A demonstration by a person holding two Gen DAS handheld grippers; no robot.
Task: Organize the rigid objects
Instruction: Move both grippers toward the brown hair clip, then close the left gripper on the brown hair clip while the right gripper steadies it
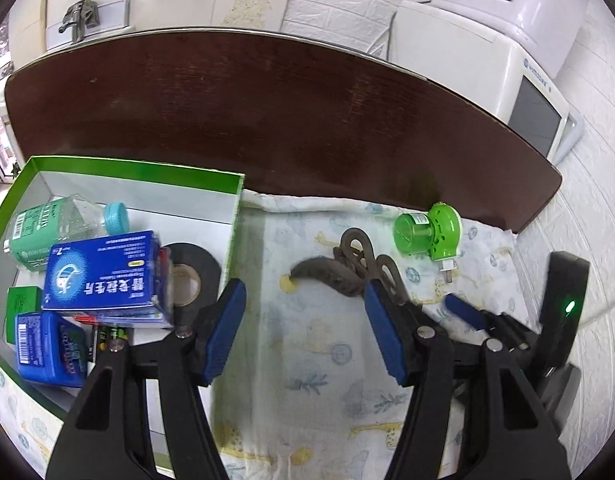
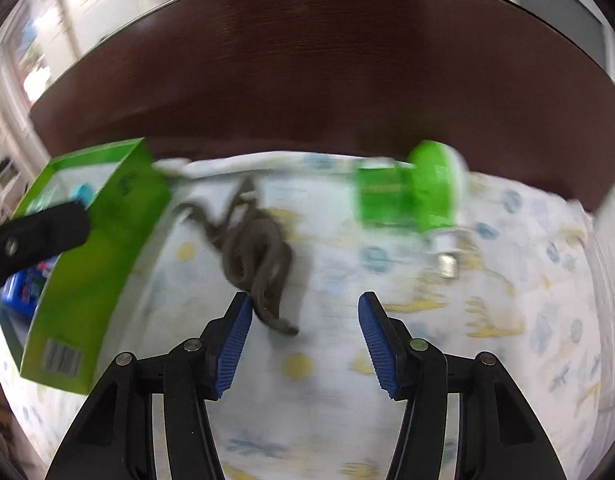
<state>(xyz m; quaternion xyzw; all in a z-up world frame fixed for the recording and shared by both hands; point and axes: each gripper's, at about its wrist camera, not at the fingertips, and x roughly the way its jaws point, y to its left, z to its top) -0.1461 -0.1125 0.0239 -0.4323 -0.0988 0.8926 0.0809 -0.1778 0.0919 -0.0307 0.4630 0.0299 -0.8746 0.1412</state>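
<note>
A dark brown board (image 1: 291, 112) stands along the far edge of a surface spread with a pale printed cloth (image 1: 319, 360), with white brick-pattern wall and a white appliance (image 1: 519, 92) behind it. On the cloth, near its middle, lies a dark grey pair of scissors-like tongs (image 1: 349, 270), loop handles toward the far edge, curved tips toward the green box (image 1: 139, 176) at the left edge. The tongs lie just beyond the left gripper (image 1: 305, 336), between its two blue pads, not touched by them. In the right wrist view the same tool (image 2: 255, 248) sits just ahead of the right gripper (image 2: 305, 344), its tip close to the left pad (image 2: 233, 348); contact cannot be told through the blur. A bright green plug-in device (image 1: 427, 232) with a round bottle and metal prongs lies toward the far right corner. The box holds a clear bottle (image 1: 59, 224) with a blue cap, blue cartons (image 1: 103, 276), a roll of black tape (image 1: 189, 276) and batteries (image 1: 113, 336). Both grippers stand moderately open, holding nothing.
</note>
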